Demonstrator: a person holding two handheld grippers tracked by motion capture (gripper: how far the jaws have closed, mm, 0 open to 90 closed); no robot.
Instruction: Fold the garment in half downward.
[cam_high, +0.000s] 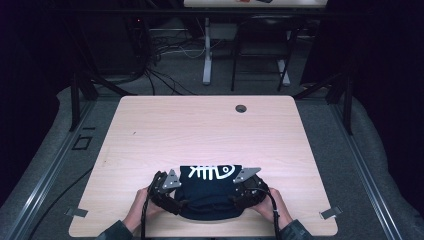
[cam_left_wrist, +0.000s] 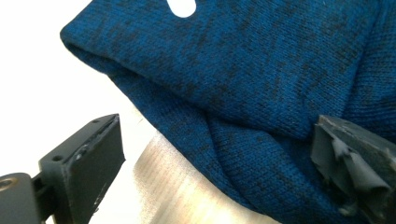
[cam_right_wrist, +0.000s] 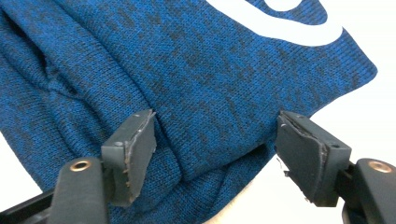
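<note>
At the table's (cam_high: 150, 125) near edge, your folded dark-blue knit garment with a white fishbone print (cam_high: 210, 187) lies between both grippers. Left gripper (cam_left_wrist: 217, 154) and right gripper (cam_right_wrist: 215, 154) stand jaws apart, straddling its side folds; you look poised to grasp, so close squarely on both.

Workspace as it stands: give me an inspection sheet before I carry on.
Surface: pale wood table, with a round grommet hole near the far edge.
Job's things: folded dark blue knit garment with a white fish-skeleton print, at the near edge.
Clutter: nothing seen.
Grippers: left gripper open, jaws straddling the garment's folded edge; right gripper open, jaws either side of a fold.
Cables: one black cable trails back along each forearm.
Surroundings: dark room, grey floor, another desk's legs and loose floor wires behind.
</note>
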